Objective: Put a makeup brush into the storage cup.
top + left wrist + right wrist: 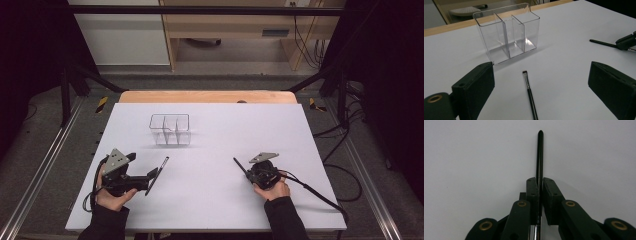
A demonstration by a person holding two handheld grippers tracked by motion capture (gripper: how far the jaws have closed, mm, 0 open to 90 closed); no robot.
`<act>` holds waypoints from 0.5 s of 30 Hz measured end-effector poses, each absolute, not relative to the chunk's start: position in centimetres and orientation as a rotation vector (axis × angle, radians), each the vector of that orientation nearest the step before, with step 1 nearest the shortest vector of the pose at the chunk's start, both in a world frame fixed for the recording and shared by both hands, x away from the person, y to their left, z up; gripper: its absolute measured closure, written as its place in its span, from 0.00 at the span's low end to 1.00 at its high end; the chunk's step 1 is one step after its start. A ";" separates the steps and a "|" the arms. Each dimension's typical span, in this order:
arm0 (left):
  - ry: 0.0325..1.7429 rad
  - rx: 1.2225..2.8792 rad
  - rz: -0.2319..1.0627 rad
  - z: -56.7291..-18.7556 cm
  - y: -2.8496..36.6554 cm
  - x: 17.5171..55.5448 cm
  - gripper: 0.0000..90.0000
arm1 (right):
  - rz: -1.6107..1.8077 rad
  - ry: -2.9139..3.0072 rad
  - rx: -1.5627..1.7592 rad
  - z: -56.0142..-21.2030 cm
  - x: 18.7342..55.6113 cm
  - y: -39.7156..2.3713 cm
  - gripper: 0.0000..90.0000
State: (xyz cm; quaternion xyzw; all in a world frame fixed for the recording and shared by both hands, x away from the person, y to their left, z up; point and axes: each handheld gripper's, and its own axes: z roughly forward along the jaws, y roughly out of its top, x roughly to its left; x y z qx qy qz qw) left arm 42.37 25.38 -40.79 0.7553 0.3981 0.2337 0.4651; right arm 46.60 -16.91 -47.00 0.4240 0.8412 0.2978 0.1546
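Note:
A clear plastic organizer [170, 129] [507, 35] with three compartments stands upright and empty on the white table top [215, 150]. A thin black makeup brush [159, 172] [530, 93] lies flat on the table, bristles toward the organizer. My left gripper [151, 178] [541, 87] is open, its jaws wide apart on either side of this brush without touching it. My right gripper [248, 171] [540, 181] is shut on a second black brush [240, 165] [539, 152], whose pointed handle end sticks out ahead of the jaws, low over the table. In the left gripper view that second brush [602, 43] shows at the right edge.
The table's wooden far edge [207, 96] lies beyond the organizer. Cables [320, 192] trail from the right gripper across the table's right side. Metal frame rails [40, 165] run along both sides of the table.

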 end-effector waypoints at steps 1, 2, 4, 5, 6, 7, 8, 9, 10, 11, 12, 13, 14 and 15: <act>0.978 1.854 0.573 -40.8 25.4 42.4 0.07 | 0.854 2.411 1.215 -47.0 46.6 -16.9 0.92; 0.979 1.853 0.572 -40.8 25.4 42.4 0.07 | 0.853 2.414 1.215 -47.0 46.6 -16.9 0.88; 0.978 1.854 0.572 -40.7 25.4 42.4 0.07 | 0.869 2.418 1.226 -46.7 46.6 -17.0 0.84; 0.975 1.853 0.573 -40.7 25.4 42.4 0.07 | 0.875 2.415 1.225 -46.5 46.6 -17.1 0.82; 0.975 1.854 0.571 -40.7 25.5 42.4 0.07 | 0.880 2.413 1.229 -46.3 46.6 -17.2 0.80; 0.977 1.853 0.571 -40.7 25.5 42.4 0.07 | 0.884 2.413 1.236 -45.8 46.7 -17.4 0.79; 0.978 1.853 0.569 -40.7 25.5 42.4 0.07 | 0.887 2.410 1.236 -45.6 46.8 -17.4 0.77; 0.979 1.854 0.569 -40.8 25.5 42.5 0.07 | 0.882 2.415 1.237 -45.3 46.9 -17.5 0.75; 0.981 1.853 0.565 -40.8 25.5 42.5 0.07 | 0.867 2.422 1.241 -45.0 47.0 -17.5 0.74; 0.981 1.855 0.564 -40.8 25.5 42.5 0.07 | 0.848 2.434 1.244 -44.7 47.2 -17.4 0.73; 0.980 1.857 0.564 -40.8 25.5 42.5 0.07 | 0.823 2.441 1.241 -44.5 47.4 -17.2 0.72; 0.980 1.859 0.564 -40.8 25.5 42.5 0.07 | 0.805 2.452 1.245 -44.4 47.5 -17.0 0.71; 0.980 1.857 0.564 -40.8 25.5 42.5 0.07 | 0.788 2.466 1.244 -44.3 47.8 -16.8 0.70; 0.980 1.857 0.563 -40.8 25.5 42.5 0.07 | 0.769 2.480 1.243 -44.2 48.0 -16.7 0.69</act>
